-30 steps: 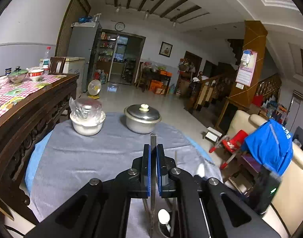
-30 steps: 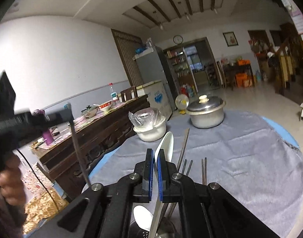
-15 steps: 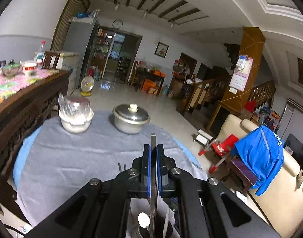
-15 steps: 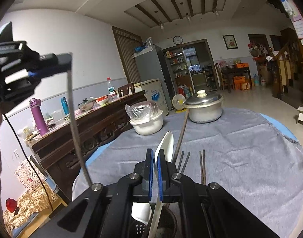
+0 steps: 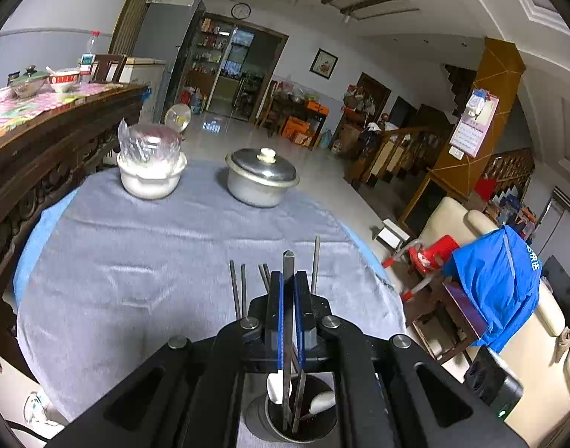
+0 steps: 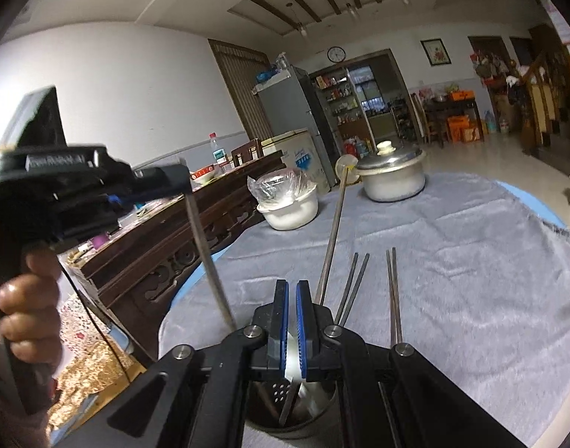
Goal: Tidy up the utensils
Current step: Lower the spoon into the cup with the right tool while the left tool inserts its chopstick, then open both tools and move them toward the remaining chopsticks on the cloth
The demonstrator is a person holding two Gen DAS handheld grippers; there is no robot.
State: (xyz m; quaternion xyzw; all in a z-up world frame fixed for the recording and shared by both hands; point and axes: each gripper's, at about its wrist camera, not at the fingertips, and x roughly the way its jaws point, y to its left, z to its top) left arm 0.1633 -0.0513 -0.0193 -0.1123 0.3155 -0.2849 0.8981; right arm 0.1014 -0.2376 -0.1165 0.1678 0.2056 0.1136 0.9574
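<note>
Home, big open living/dining rm. Round table (image 5: pixel 143 261) w/ grey cloth, lidded pot (image 5: pixel 262 179) and covered bowl (image 5: pixel 150 175) on it. Carved wood sideboard (image 5: pixel 42 156) w/ dishes, fridge (image 5: pixel 165 52), wall clock (image 5: pixel 241 10), framed pic (image 5: pixel 324 63). Staircase (image 5: pixel 397 153) w/ wood railing, sofa (image 5: pixel 539 354), calendar (image 5: pixel 471 123) on pillar. Shelves of groceries thru doorway (image 5: pixel 225 67); beamed ceiling.

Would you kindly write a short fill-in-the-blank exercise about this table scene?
1. The left gripper is shut on a single metal ____.
2. Below both grippers stands a round utensil ____, already holding spoons.
3. The steel pot wears a lid with a ____ knob.
4. The white bowl is covered with clear ____.

Missing words: chopstick; holder; white; plastic
</note>
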